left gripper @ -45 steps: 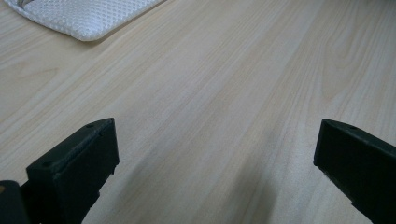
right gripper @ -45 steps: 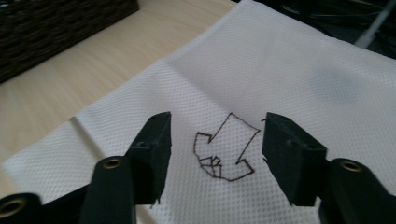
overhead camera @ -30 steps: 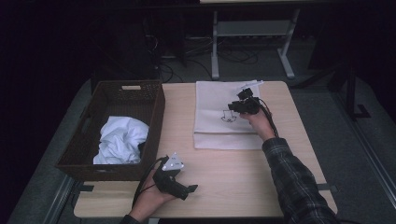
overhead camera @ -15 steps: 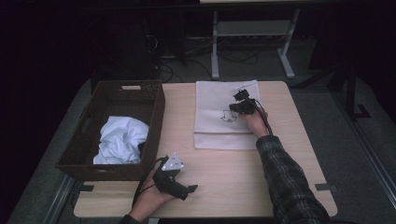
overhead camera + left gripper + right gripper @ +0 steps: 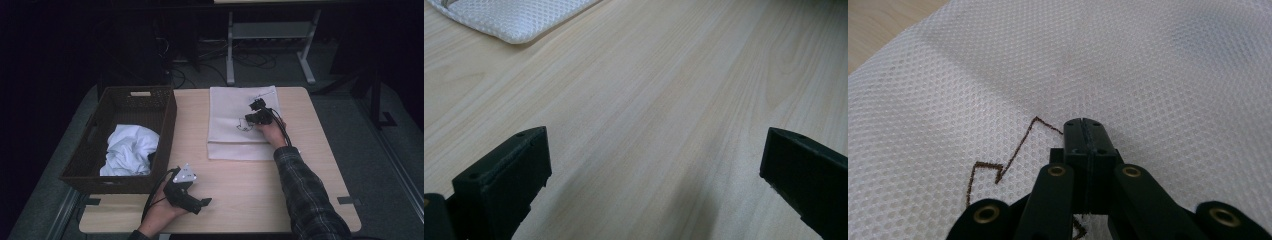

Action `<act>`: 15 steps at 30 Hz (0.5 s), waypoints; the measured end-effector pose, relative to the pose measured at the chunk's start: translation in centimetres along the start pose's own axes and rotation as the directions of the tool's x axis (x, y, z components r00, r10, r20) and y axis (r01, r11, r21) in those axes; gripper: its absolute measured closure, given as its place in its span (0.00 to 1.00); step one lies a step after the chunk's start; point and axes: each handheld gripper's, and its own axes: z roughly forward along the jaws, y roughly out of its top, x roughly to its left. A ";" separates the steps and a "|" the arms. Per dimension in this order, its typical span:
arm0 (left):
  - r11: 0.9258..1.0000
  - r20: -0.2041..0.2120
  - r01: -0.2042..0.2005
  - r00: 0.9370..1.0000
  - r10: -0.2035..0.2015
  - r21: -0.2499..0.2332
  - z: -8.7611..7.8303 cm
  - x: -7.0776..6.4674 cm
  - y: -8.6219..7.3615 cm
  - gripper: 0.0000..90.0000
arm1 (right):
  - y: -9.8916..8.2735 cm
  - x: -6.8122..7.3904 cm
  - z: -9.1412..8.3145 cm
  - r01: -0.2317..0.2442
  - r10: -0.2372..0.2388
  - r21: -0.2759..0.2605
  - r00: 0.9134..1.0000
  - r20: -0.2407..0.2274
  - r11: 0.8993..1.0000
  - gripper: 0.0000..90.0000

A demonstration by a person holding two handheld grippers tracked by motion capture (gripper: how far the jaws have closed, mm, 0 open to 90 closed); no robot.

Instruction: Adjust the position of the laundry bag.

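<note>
Right gripper point(image 5: 248, 120) dropped onto the folded white mesh cloth point(image 5: 235, 145) – jaws just closed, pads together; whether mesh is pinched can't be told. Left gripper point(image 5: 200, 204) sits at the table's point(image 5: 300, 210) near edge, jaws wide, nothing between. Cloth's long axis runs near-to-far along the far edge. Basket point(image 5: 167, 120) at the left edge holds crumpled white fabric point(image 5: 127, 150).

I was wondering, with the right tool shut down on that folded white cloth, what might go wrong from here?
The right tool is closed with its tips on the folded white cloth; whether it has pinched any mesh is unclear, so a lift may come up empty. If it catches only the top layer, the fold could open. The left tool rests open, away from the cloth, so nothing steadies the cloth if it slides on the table.
</note>
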 end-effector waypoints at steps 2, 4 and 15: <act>1.000 0.001 0.001 1.000 -0.001 -0.002 0.0 0.0 0.0 0.00 | 0.0 0.1 -0.1 -0.010 0.010 0.003 1.000 -0.006 1.000 0.99; 1.000 0.001 -0.001 1.000 0.001 0.000 0.0 -0.1 0.0 0.00 | -0.1 0.2 -0.1 -0.016 0.016 0.007 1.000 -0.008 1.000 0.99; 1.000 -0.001 -0.005 1.000 0.005 0.004 0.1 -0.1 0.0 0.00 | -0.8 0.5 -0.8 -0.061 0.061 0.016 0.998 -0.026 0.998 0.99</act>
